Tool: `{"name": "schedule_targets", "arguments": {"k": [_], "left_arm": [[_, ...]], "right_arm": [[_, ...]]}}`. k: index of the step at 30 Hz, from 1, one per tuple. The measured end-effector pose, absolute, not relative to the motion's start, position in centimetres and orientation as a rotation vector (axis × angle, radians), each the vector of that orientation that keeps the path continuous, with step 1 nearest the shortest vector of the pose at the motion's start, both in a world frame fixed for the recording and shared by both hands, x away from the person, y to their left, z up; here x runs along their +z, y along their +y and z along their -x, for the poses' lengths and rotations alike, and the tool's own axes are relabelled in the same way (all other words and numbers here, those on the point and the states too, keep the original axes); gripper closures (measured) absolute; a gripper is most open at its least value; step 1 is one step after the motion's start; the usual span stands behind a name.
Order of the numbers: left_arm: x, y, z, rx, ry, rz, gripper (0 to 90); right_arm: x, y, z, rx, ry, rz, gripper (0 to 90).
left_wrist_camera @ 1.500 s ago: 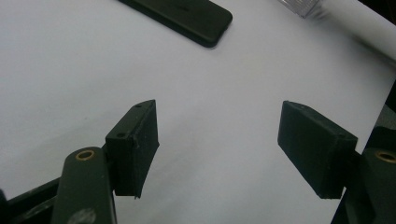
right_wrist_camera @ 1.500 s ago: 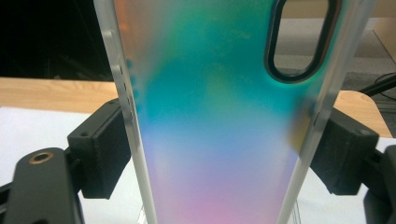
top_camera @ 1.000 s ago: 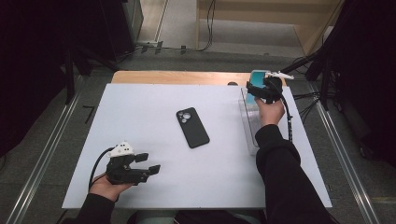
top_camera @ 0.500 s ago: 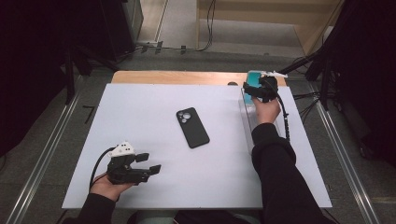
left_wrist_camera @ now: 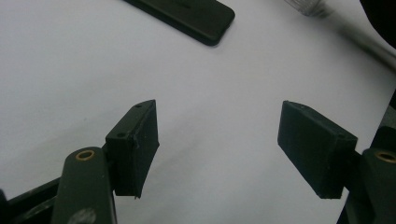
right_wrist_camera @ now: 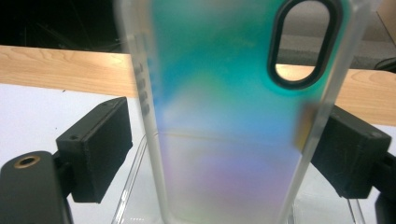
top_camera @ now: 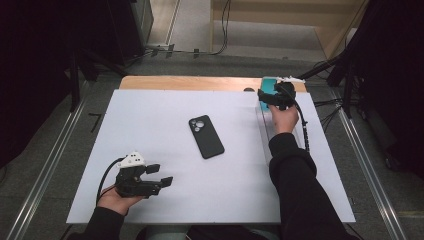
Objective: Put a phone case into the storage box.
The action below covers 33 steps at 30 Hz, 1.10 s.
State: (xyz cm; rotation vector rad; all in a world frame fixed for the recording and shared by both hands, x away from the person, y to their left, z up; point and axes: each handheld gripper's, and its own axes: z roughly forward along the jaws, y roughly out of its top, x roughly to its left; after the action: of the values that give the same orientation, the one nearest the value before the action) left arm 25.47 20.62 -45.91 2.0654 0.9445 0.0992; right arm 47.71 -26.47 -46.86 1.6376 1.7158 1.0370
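Nearest me an idle left hand; at the far edge, the right jaws letting go of the case.

Close to my side of the surface [top_camera: 150,115], the left gripper [top_camera: 161,175] hovers low with its jaws apart and nothing between them. Mid-surface, the black phone [top_camera: 206,136] lies flat with its camera end pointing away from me. Far right, the right gripper [top_camera: 263,94] has the iridescent teal phone case [right_wrist_camera: 224,116] standing upright between its jaws. They have just been opening, and the right gripper view shows a gap between one pad and the case edge, with the clear stand [right_wrist_camera: 130,182] visible through it. I read that as a release: the case now looks propped on the stand, so backing the hand straight off comes next. A snag could tip the case.
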Motion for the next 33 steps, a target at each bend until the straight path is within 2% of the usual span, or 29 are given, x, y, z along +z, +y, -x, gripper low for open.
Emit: {"name": "schedule_targets", "arguments": {"k": [18,33], "left_arm": [[-46.1,20.5,-25.9,0.091,0.956,-2.064,29.7],[-45.7,20.6,-26.3,0.07,0.983,-2.062,29.6]], "right_arm": [[-45.8,-27.5,-47.1,1.064,1.706,-1.653,7.2],[-42.3,-27.7,-43.2,1.194,1.882,-1.658,7.4]]}}
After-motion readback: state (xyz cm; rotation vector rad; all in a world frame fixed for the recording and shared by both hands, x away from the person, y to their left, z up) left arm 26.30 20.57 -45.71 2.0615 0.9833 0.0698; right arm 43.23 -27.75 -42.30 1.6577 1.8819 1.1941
